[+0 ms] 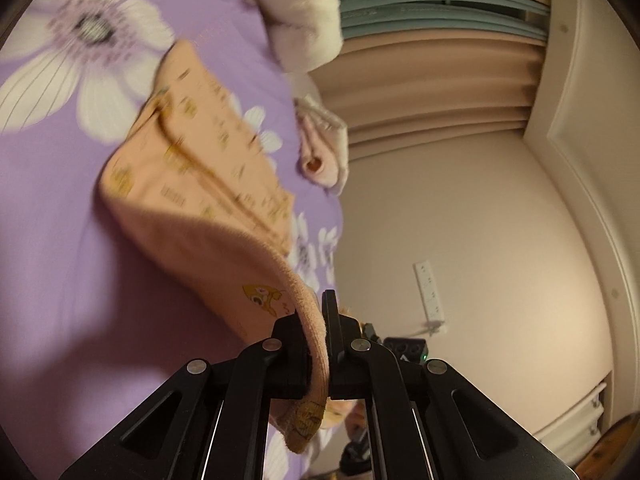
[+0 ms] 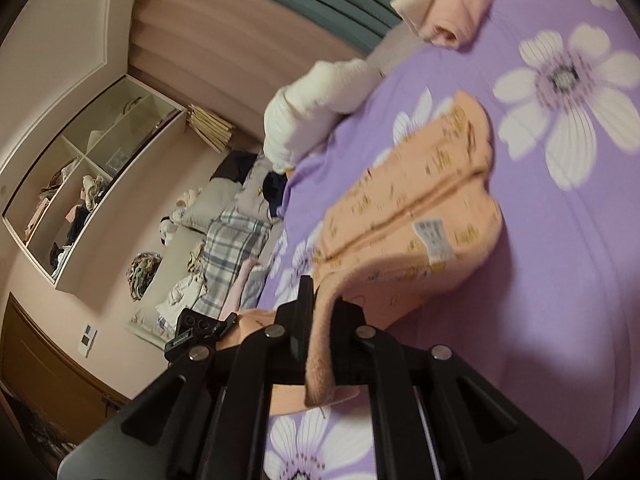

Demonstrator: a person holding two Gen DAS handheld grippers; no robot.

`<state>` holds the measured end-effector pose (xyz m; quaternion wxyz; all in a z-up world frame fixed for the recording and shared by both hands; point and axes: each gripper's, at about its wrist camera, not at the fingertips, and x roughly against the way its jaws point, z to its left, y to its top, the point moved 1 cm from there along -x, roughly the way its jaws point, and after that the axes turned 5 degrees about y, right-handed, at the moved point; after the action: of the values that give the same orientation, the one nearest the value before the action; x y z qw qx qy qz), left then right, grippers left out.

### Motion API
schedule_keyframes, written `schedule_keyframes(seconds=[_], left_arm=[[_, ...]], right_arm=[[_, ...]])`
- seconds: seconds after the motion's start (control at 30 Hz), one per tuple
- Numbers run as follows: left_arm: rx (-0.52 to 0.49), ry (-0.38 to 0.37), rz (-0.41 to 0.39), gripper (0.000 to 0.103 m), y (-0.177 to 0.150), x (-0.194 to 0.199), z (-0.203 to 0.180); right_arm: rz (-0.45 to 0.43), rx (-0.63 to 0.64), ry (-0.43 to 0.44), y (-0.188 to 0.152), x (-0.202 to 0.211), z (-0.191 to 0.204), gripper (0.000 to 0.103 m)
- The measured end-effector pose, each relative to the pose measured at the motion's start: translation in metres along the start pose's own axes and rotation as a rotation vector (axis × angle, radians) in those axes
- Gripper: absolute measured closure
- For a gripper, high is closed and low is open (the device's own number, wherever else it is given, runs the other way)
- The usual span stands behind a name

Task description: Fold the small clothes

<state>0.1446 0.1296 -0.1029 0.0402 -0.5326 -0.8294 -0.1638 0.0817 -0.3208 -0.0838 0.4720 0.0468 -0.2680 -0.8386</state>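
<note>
A small orange garment (image 1: 200,168) with yellow prints lies partly on the purple flowered bedsheet (image 1: 60,240), its near edge lifted off the bed. My left gripper (image 1: 316,320) is shut on one corner of that edge, and cloth hangs down between its fingers. In the right wrist view the same orange garment (image 2: 420,200) shows a white label, and my right gripper (image 2: 324,308) is shut on the other corner. The far part of the garment rests on the purple flowered bedsheet (image 2: 560,280). The other gripper (image 2: 192,332) shows at the lower left.
A white cloth bundle (image 1: 312,12) and a folded pink item (image 1: 320,152) lie at the bed's far edge; the white cloth bundle (image 2: 316,108) and pink item (image 2: 460,12) also show on the right. Beyond are curtains (image 1: 432,92), a shelf (image 2: 88,168) and piled clothes (image 2: 224,240).
</note>
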Motion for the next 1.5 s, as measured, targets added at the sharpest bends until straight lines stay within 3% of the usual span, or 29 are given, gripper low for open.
schedule_keyframes(seconds=[0.2, 0.37, 0.63, 0.9, 0.97, 1.03, 1.13, 1.17, 1.2, 1.23, 1.3, 1.37, 1.5], left_arm=[[-0.023, -0.038, -0.071, 0.101, 0.045, -0.008, -0.017], [-0.029, -0.02, -0.109, 0.101, 0.09, -0.032, -0.022], [0.005, 0.099, -0.129, 0.101, 0.154, -0.072, 0.008], [0.158, 0.257, -0.099, 0.101, 0.189, -0.107, 0.065], [0.247, 0.28, -0.08, 0.101, 0.196, -0.113, 0.084], [0.298, 0.284, -0.047, 0.101, 0.199, -0.117, 0.097], [0.25, 0.342, 0.021, 0.101, 0.199, -0.117, 0.091], [0.245, 0.331, 0.075, 0.1, 0.196, -0.119, 0.087], [0.249, 0.325, 0.094, 0.097, 0.195, -0.12, 0.086], [0.254, 0.321, 0.097, 0.094, 0.197, -0.121, 0.086], [0.289, 0.284, 0.055, 0.073, 0.202, -0.117, 0.086], [0.363, 0.195, -0.013, 0.06, 0.208, -0.111, 0.091], [0.445, 0.124, -0.165, 0.059, 0.22, -0.095, 0.104]], right_arm=[[-0.095, -0.002, 0.012, 0.048, -0.01, 0.003, 0.096], [-0.129, -0.018, -0.019, 0.094, -0.036, -0.006, 0.096], [-0.117, -0.066, -0.125, 0.145, -0.08, -0.043, 0.096], [-0.017, -0.189, -0.313, 0.167, -0.123, -0.103, 0.094], [0.0, -0.252, -0.345, 0.171, -0.129, -0.119, 0.092], [0.005, -0.349, -0.353, 0.173, -0.129, -0.135, 0.076], [0.053, -0.387, -0.353, 0.173, -0.129, -0.139, 0.061], [0.092, -0.377, -0.344, 0.172, -0.131, -0.135, 0.056], [0.134, -0.366, -0.321, 0.172, -0.134, -0.13, 0.048], [0.151, -0.365, -0.301, 0.172, -0.136, -0.128, 0.046], [0.137, -0.4, -0.26, 0.174, -0.137, -0.13, 0.046], [0.08, -0.473, -0.194, 0.179, -0.136, -0.139, 0.046], [-0.064, -0.529, -0.124, 0.191, -0.13, -0.154, 0.046]])
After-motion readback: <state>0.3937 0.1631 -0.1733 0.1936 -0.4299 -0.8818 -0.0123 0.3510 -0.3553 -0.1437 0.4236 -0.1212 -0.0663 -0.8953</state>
